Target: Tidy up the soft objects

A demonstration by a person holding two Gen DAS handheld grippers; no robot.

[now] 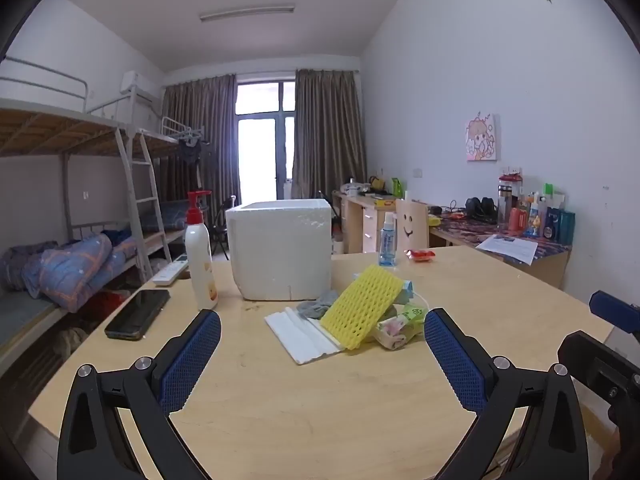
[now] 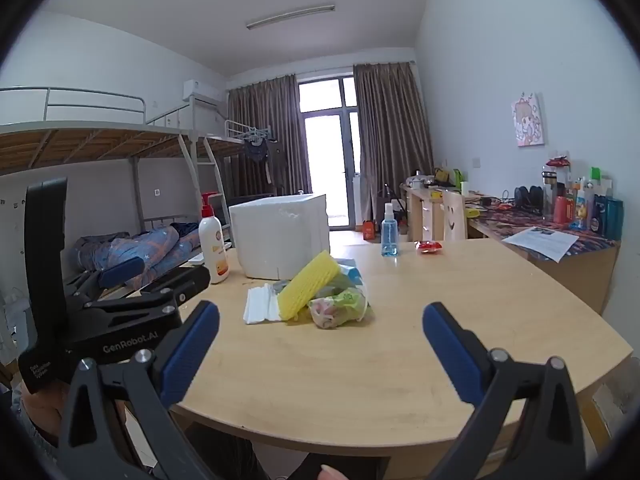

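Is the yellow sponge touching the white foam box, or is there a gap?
Apart. The right wrist view shows the yellow sponge leaning on the pile of packets in front of the white foam box, with bare table and grey cloth visible between sponge and box wall.

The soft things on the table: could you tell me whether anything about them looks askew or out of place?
Yes. The yellow sponge is tilted, propped on the tissue packs with its low edge on the white foam sheet. A grey cloth lies crumpled behind it. All sit heaped outside the foam box.
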